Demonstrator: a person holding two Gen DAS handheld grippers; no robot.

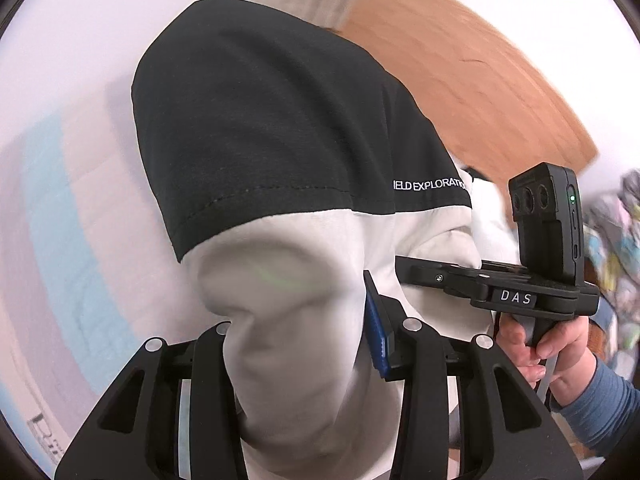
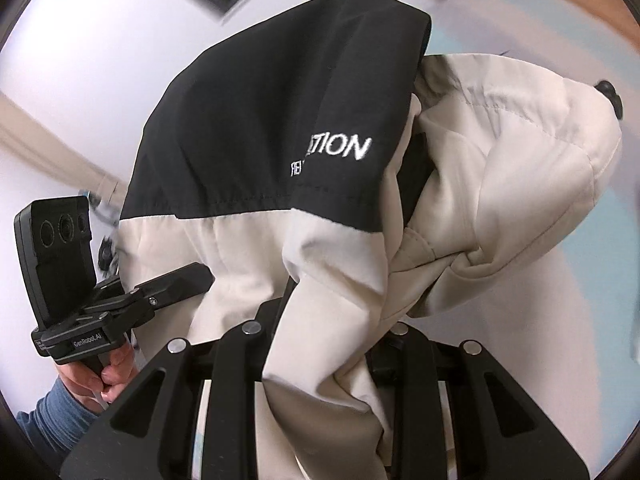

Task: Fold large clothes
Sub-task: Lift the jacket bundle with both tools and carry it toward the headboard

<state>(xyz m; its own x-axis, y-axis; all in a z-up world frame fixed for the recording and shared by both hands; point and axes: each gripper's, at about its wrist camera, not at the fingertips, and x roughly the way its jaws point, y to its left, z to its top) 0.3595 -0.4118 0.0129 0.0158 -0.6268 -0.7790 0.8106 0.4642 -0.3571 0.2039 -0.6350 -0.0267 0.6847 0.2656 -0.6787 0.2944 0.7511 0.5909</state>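
Bunched cream cloth of the jacket (image 1: 292,360) nearest the lens, pinched in the left gripper (image 1: 298,340), blue pad visible on one finger. Likewise clamped in the right gripper (image 2: 324,332): a cream fold of the same garment. Both grippers tilted downward, side by side, close together. Right hand (image 1: 548,344), blue-sleeved, wrapped round its handle. Jacket draped away from both grips, well above a blurred pastel surface (image 1: 60,240); matte black yoke farthest out, stitched seam, white embroidered lettering, smooth woven fabric.

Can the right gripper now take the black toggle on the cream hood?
Probably not: the right gripper is already shut on the jacket, and the toggle hangs beyond a cream fold.
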